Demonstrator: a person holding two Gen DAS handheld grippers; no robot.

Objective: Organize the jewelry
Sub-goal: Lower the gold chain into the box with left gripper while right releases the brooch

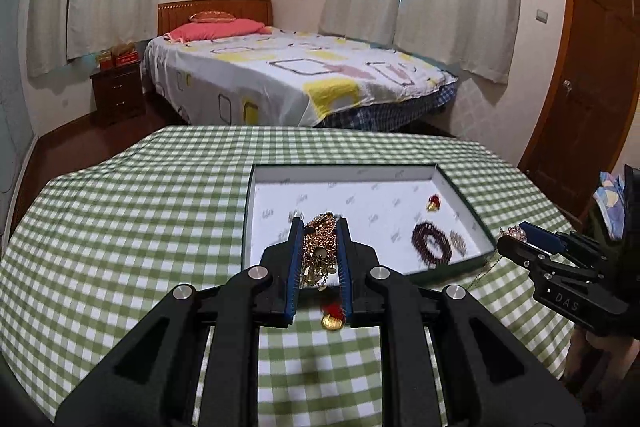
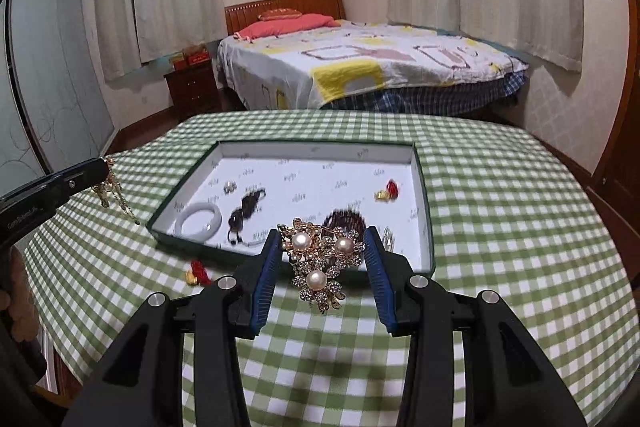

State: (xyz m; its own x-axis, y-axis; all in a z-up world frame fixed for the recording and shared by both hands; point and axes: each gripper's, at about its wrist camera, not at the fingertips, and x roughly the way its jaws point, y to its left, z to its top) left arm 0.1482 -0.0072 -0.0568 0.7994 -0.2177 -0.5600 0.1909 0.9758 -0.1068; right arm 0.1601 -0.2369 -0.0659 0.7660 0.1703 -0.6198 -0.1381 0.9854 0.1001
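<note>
My left gripper [image 1: 319, 227] is shut on a gold chain necklace with coin charms [image 1: 318, 253] and holds it above the near edge of the open box [image 1: 250, 211]. My right gripper [image 2: 321, 233] is shut on a gold brooch with three pearls [image 2: 320, 259], held over the box's near edge [image 2: 430, 227]. The box holds a dark bead bracelet [image 1: 432, 241], a red and gold charm [image 2: 387, 191], a white bangle [image 2: 199, 219] and dark beads [image 2: 246, 209]. Another red and gold charm [image 2: 198, 273] lies on the cloth in front of the box.
The table has a green and white checked cloth [image 2: 500, 227]. A bed [image 2: 360, 67] and a nightstand [image 2: 192, 87] stand beyond the table. A wooden door [image 1: 592, 67] is at the right. The left gripper also shows in the right wrist view [image 2: 106, 167].
</note>
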